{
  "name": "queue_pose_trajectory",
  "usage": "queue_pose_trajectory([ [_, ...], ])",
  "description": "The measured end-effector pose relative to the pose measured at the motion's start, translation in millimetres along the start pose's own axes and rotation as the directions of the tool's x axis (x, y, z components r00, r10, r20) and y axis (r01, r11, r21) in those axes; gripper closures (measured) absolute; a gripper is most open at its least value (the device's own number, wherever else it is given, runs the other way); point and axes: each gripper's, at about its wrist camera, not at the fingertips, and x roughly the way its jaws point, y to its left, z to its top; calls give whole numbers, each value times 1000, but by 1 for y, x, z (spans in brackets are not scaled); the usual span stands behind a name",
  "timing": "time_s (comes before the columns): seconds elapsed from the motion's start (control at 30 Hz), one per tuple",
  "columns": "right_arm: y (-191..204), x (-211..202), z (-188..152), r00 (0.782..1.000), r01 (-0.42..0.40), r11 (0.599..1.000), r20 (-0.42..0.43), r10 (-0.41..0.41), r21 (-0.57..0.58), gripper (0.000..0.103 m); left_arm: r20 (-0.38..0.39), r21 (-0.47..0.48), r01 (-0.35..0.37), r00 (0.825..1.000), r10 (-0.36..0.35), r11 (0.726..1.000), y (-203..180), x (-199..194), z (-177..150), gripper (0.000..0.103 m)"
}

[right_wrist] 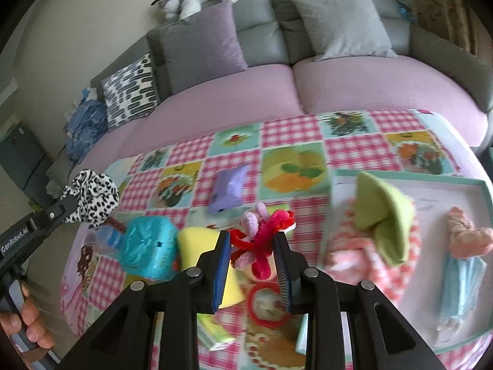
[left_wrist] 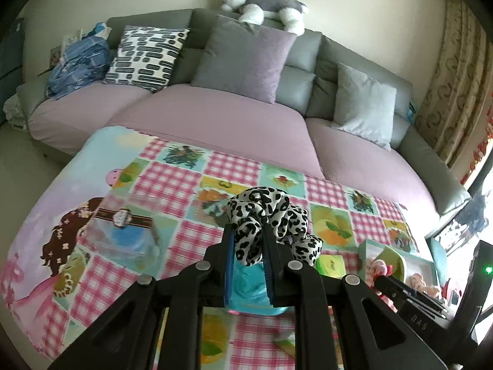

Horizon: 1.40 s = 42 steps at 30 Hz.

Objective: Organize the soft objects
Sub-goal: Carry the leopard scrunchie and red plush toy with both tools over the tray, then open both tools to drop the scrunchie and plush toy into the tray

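Left gripper (left_wrist: 249,242) pinches a leopard-print scrunchie (left_wrist: 271,215), lifted above the checked table cover (left_wrist: 172,182). Right gripper (right_wrist: 253,248), jaws narrowed, clasps what looks like a red-and-pink fuzzy toy (right_wrist: 262,240); a teal box (right_wrist: 409,182) sits to its right.

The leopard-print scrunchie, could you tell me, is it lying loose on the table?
No, the leopard-print scrunchie is pinched between the left gripper's fingers, lifted off the checked tablecloth.
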Motion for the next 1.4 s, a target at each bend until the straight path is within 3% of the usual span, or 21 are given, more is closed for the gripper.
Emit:
queue_pose_trajectory([
  [0.3, -58, -15, 0, 998, 66, 991, 12, -68, 112, 73, -30, 99, 69, 997, -66, 993, -57, 6, -11, 86],
  [0.53, -104, -30, -3, 992, 119, 971, 21, -126, 208, 73, -71, 184, 145, 988, -134, 972, -107, 12, -25, 86],
  [0.77, -149, -44, -9, 980, 188, 938, 12, -200, 290, 73, -141, 262, 245, 967, -214, 934, -159, 24, -48, 86],
  [1.0, -168, -50, -14, 975, 211, 926, 2, -223, 313, 73, -207, 327, 322, 942, -265, 888, -205, 36, -73, 86],
  [1.17, -173, -39, -17, 978, 207, 926, -30, -208, 316, 73, -280, 363, 336, 929, -242, 869, -225, 60, -95, 86],
  [1.4, -182, -18, -24, 975, 223, 919, -93, -204, 324, 73, -361, 360, 314, 915, -179, 878, -232, 100, -118, 86],
])
